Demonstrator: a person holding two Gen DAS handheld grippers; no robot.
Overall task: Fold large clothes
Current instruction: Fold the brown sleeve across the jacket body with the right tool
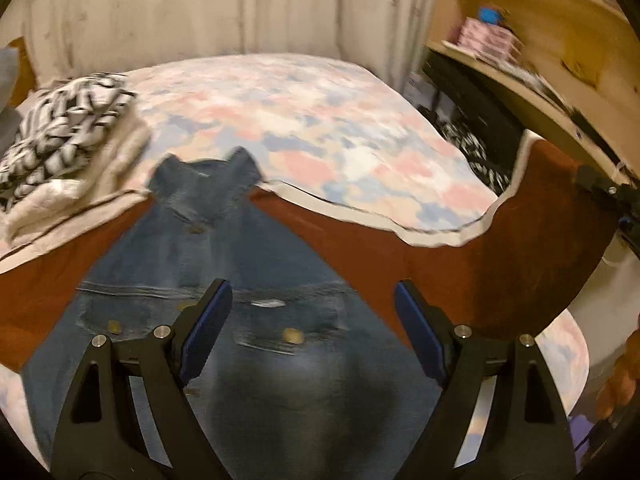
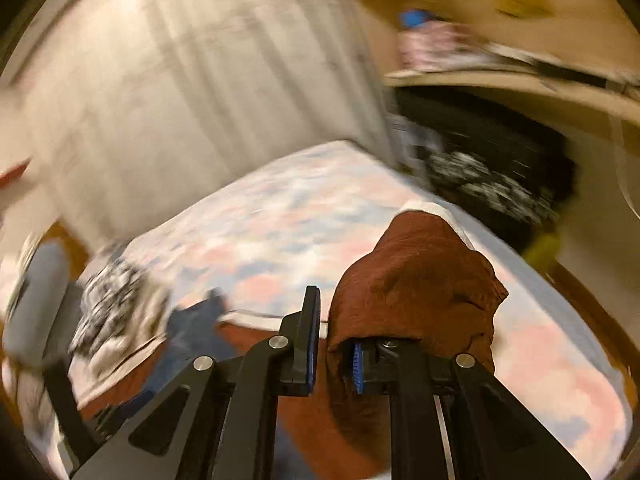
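My left gripper [image 1: 314,322] tilted down over denim jacket [image 1: 224,240], fingers wide, empty | my right gripper [image 2: 336,344] raised, fingers clamped on rust-brown blanket [image 2: 416,280] corner.

Light: warm, dim indoor, yellowish cast; source not visible.
Shadow: soft dark patch on denim garment [image 1: 224,248] just below left gripper [image 1: 312,312].
Blur: right wrist view heavily smeared, curtain [image 2: 192,92] and shelf [image 2: 500,76] streaked; left wrist view mildly soft, worst at right edge.
Distortion: fisheye bend, black vignette corners.
Glare: faint on gripper bolts.
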